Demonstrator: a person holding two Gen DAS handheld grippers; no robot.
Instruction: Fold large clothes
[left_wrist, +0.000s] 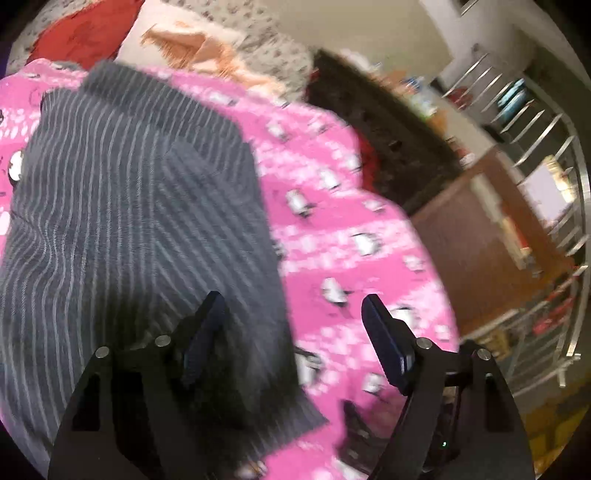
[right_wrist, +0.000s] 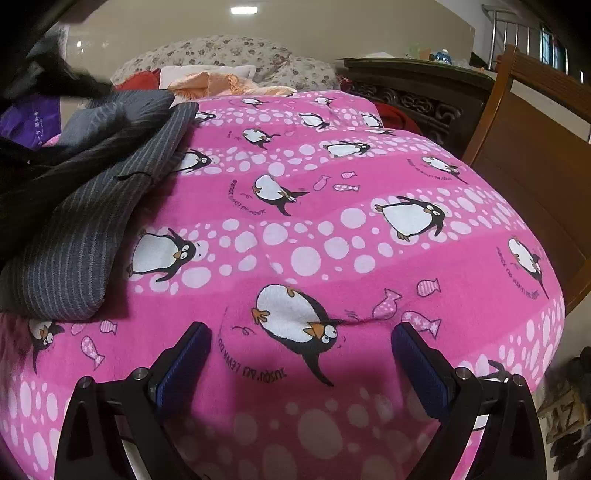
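- left tool (left_wrist: 291, 314) jaws wide apart, nothing gripped, over the edge of the grey pinstriped garment (left_wrist: 140, 229)
- right tool (right_wrist: 301, 339) open, empty, above the pink penguin blanket (right_wrist: 332, 184)
- garment lies bunched on the blanket's left side

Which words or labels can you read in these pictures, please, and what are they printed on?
"JUSQU'AU LEVER DU", upside down, on the pink penguin sheet, curving beside each penguin; its last word is unclear.
Pale marks on the purple cloth: too small to read.
Left wrist view: too blurred, nothing readable.
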